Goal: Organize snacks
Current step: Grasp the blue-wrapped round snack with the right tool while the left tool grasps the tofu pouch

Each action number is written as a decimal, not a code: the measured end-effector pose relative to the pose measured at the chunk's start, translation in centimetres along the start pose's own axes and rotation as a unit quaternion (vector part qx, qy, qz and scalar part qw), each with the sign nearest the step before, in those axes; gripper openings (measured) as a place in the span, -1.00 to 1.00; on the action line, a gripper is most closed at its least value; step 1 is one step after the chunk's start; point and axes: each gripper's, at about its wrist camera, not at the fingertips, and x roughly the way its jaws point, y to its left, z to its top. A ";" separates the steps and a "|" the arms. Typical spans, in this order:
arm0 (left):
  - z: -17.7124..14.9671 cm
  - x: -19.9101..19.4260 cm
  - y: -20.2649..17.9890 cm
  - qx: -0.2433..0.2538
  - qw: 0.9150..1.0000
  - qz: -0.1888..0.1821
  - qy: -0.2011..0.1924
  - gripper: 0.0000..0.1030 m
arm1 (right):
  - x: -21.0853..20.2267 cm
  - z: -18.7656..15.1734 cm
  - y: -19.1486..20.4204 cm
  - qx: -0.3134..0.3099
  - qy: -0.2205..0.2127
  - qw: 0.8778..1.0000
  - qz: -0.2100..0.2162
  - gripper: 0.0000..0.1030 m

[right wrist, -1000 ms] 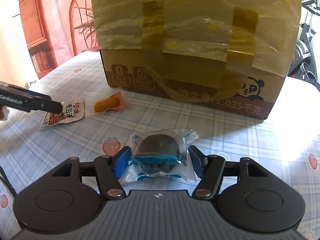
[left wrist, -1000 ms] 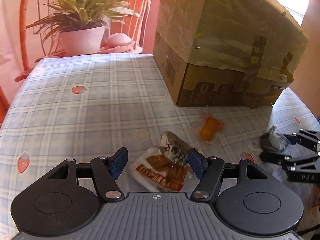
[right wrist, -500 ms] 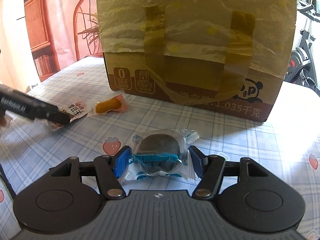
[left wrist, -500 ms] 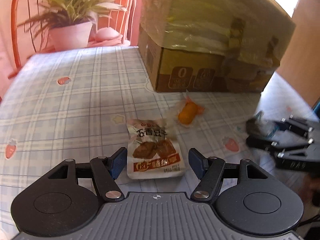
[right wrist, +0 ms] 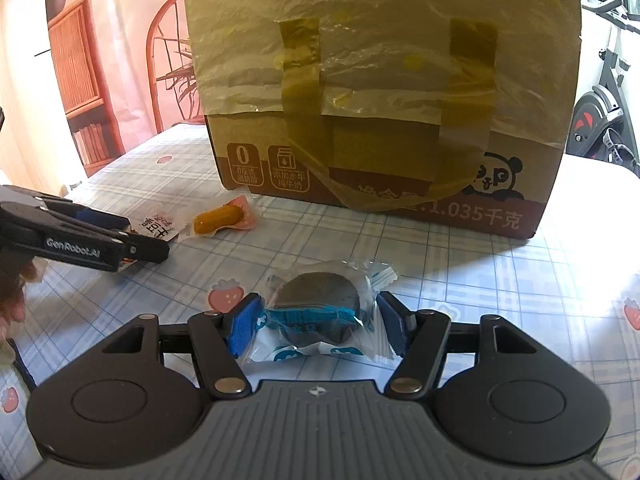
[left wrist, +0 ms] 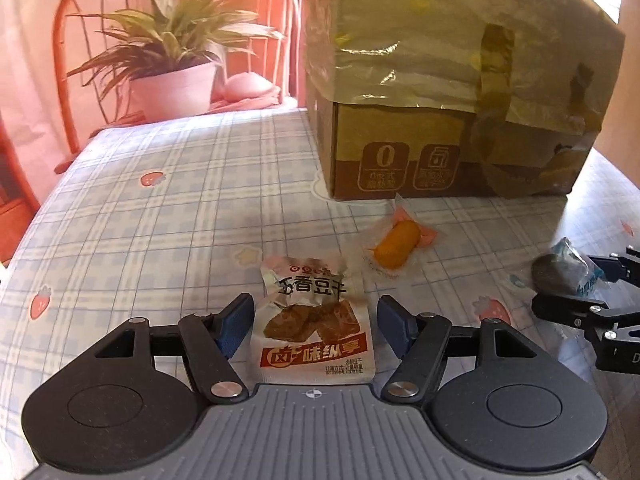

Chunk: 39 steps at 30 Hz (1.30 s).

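A silver and red packet of dried tofu [left wrist: 312,320] lies flat on the checked tablecloth [left wrist: 160,208]. My left gripper [left wrist: 316,328] stands open around it, a gap showing at each pad. Just beyond it lies a small orange snack [left wrist: 396,244] in clear wrap. My right gripper [right wrist: 318,326] is shut on a dark round cookie in a clear and blue wrapper [right wrist: 320,296], whose ends meet both pads. In the right wrist view the left gripper [right wrist: 146,236] sits at the far left over the tofu packet [right wrist: 158,228], next to the orange snack [right wrist: 218,218].
A large cardboard box [right wrist: 380,80] covered with plastic film and tape stands right behind the snacks. A potted plant [left wrist: 172,84] sits on a red chair past the table's far left edge. An exercise bike [right wrist: 600,120] stands off to the right.
My left gripper has shifted and turned, so the tofu packet now lies straight between its fingers instead of askew near the right one. The right gripper and its cookie have kept still.
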 end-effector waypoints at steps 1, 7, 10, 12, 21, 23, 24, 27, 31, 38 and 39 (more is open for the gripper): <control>-0.1 -0.1 -0.1 -0.001 1.000 0.004 -0.003 0.36 | 0.0 0.0 0.0 0.001 0.000 1.000 0.001 0.27; -0.6 -1.2 -0.4 -0.020 1.000 0.011 -0.018 0.09 | 0.0 0.0 -0.1 0.004 -0.001 1.000 0.002 0.27; -0.5 -2.0 0.0 -0.040 0.999 0.020 -0.026 -0.33 | -0.1 -0.1 -0.1 0.006 -0.002 1.000 0.004 0.27; -0.7 -2.1 0.3 -0.057 0.998 0.002 -0.018 -0.33 | 0.0 -0.1 -0.1 0.006 -0.002 1.000 0.004 0.27; -0.9 -2.5 0.2 -0.054 0.998 -0.010 -0.021 -0.23 | -0.1 -0.1 -0.1 0.008 -0.002 1.000 0.005 0.27; -0.8 -2.6 0.2 -0.059 0.998 -0.022 -0.020 -0.08 | -0.1 -0.1 -0.1 0.009 -0.002 1.000 0.005 0.27; -0.8 -2.7 0.2 -0.060 0.998 -0.023 -0.020 0.01 | -0.1 -0.1 -0.1 0.008 -0.002 1.000 0.005 0.27; -0.8 -2.8 0.2 -0.063 0.998 -0.023 -0.022 0.05 | -0.1 -0.1 -0.1 0.009 -0.002 1.000 0.005 0.27; -0.6 -2.7 1.0 -0.085 0.996 -0.023 -0.025 0.05 | -0.1 -0.1 -0.1 0.010 -0.003 1.000 0.006 0.27; -0.7 -2.6 1.1 -0.089 0.996 -0.029 -0.009 0.13 | -0.1 -0.1 -0.1 0.010 -0.003 1.000 0.006 0.27; -0.7 -2.6 1.0 -0.089 0.996 -0.029 -0.008 0.16 | -0.1 -0.1 -0.2 0.010 -0.003 1.000 0.006 0.27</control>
